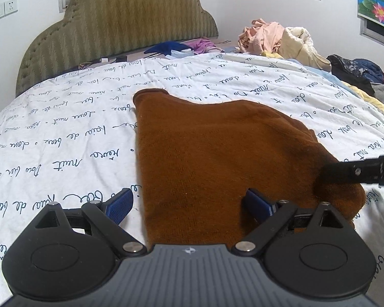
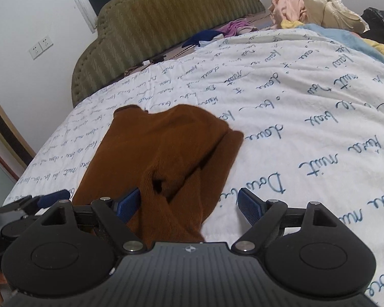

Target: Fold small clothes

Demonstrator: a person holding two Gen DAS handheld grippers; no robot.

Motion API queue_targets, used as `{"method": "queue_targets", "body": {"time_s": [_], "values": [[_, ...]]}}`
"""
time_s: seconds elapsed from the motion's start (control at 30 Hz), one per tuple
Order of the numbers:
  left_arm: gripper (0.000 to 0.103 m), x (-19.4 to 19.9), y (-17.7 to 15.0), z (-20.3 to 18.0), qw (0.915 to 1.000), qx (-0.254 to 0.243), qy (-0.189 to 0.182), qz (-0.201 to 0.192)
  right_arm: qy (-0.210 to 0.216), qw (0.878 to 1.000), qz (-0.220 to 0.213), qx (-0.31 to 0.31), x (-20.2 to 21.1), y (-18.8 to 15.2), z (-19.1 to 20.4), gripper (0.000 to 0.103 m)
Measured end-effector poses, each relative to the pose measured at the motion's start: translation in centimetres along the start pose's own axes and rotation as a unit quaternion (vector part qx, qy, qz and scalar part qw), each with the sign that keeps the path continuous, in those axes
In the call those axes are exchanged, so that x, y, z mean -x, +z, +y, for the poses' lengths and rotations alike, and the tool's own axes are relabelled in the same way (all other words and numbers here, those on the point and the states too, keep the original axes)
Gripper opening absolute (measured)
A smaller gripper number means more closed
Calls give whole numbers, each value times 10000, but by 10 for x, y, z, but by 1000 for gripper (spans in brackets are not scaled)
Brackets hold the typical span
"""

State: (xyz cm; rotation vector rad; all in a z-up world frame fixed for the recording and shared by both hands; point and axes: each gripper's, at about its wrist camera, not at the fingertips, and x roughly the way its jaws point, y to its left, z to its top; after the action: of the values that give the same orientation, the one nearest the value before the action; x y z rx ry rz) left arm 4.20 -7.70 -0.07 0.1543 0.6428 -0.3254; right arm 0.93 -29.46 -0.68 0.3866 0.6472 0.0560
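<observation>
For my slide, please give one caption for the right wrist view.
Right gripper, jaws open, over the near end of a brown garment on a script-printed quilt.

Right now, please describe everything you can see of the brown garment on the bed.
The brown garment is a small knitted-looking piece in rust brown, soft and fuzzy. It lies flat on the white quilt with printed script, partly folded: a sleeve-like strip is crossed over its body. A narrow end points toward the headboard. The left gripper and the right gripper both stand open at its near edge, gripping nothing.
</observation>
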Motion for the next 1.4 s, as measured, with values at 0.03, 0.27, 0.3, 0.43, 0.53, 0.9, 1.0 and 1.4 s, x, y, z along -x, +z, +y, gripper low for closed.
{"method": "queue_targets", "body": {"time_s": [0.03,0.27,0.3,0.43,0.53,0.9,1.0,1.4], "values": [[95,0,0,0,10000,-4,4,1,7,10000,16,-7,-1,-1,0,82],[95,1,-1,3,10000,39,50,24,-145,9997,-30,206,0,-9,10,84],[95,1,-1,3,10000,51,60,29,-198,9994,-49,291,1,-9,13,86],[95,3,-3,3,9999,74,87,41,-183,9988,33,451,-2,-13,18,88],[95,5,-3,3,9999,62,111,29,-124,9992,103,365,-5,-17,17,88],[96,0,-2,59,9921,1186,-355,214,431,9984,276,-239,-15,-16,-4,89],[96,-12,-9,77,9781,1764,-950,556,669,9970,367,-141,-23,-17,3,89],[97,-85,20,118,9033,3220,-2603,1123,1861,9752,606,-1035,-83,28,-25,88]]}}
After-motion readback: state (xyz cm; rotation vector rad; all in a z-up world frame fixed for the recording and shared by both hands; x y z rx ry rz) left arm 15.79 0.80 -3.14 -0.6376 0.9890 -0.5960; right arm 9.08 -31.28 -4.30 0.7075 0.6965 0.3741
